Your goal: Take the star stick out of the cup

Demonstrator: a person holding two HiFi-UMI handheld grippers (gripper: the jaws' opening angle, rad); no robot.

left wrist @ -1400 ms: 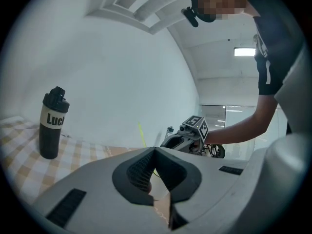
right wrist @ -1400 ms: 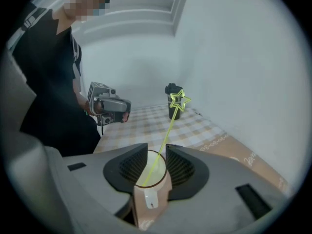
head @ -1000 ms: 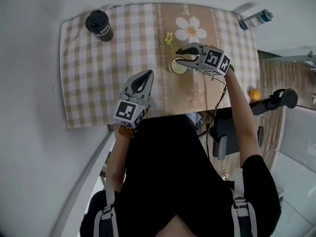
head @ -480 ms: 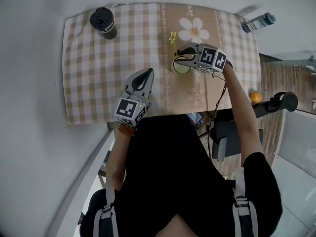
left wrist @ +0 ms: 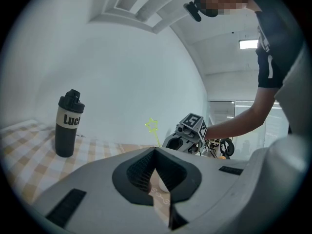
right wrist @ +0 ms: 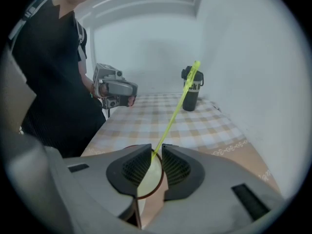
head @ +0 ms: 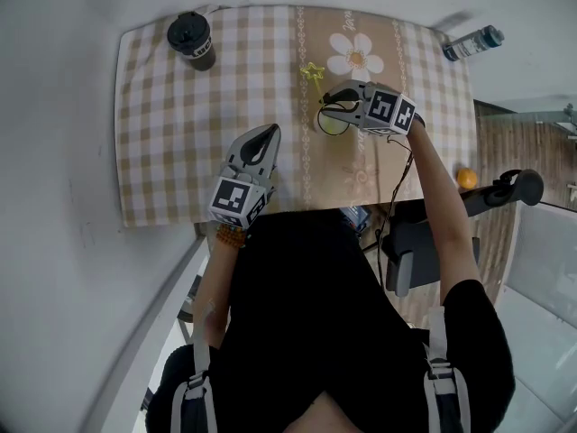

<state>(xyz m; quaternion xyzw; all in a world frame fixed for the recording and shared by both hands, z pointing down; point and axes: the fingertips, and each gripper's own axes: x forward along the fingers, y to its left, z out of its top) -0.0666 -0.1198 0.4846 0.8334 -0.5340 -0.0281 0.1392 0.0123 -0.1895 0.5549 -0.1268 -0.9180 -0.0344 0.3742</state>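
Observation:
A thin yellow-green star stick (head: 312, 72) stands tilted in a pale round cup (head: 331, 123) on the checked tablecloth (head: 180, 133). My right gripper (head: 326, 104) hovers over the cup's rim. In the right gripper view the stick (right wrist: 175, 111) runs up from between the jaws to its star. The right gripper (right wrist: 156, 148) is closing, with a narrow gap still left around the stick. My left gripper (head: 269, 135) rests shut and empty near the table's front edge. In its own view the left gripper (left wrist: 155, 151) faces the star (left wrist: 152, 126).
A black bottle (head: 191, 41) stands at the table's far left corner, and a clear bottle (head: 469, 39) lies at the far right corner. Past the table's right edge are a dark chair (head: 424, 251) and an orange ball (head: 466, 178) on the floor.
The right gripper's jaws have narrowed around the stick above the cup, and the star has shifted slightly. The left gripper has stayed put.

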